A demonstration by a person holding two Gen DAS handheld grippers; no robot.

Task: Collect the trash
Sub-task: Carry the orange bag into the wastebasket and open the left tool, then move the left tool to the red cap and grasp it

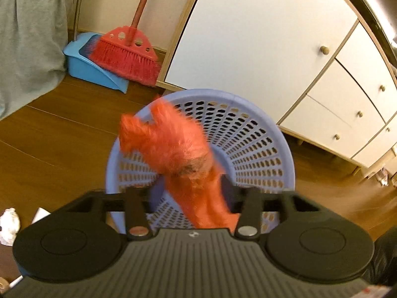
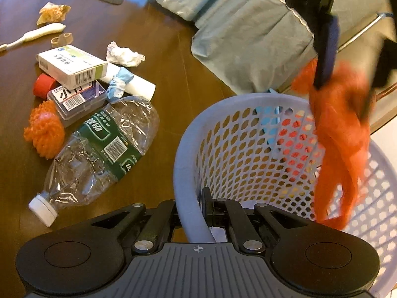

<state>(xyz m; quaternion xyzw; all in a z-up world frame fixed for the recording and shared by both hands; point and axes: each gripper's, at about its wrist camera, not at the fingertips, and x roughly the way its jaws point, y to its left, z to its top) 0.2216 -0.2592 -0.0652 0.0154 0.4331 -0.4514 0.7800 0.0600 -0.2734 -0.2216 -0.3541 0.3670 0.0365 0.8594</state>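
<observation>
Floor, left of the basket: crushed clear bottle among a white box, crumpled tissue and an orange ball. Right tool clamped shut on the near rim of the lavender basket. Left tool jaws parted over the basket mouth; blurred orange mesh hangs between them, touching the right-hand finger.
</observation>
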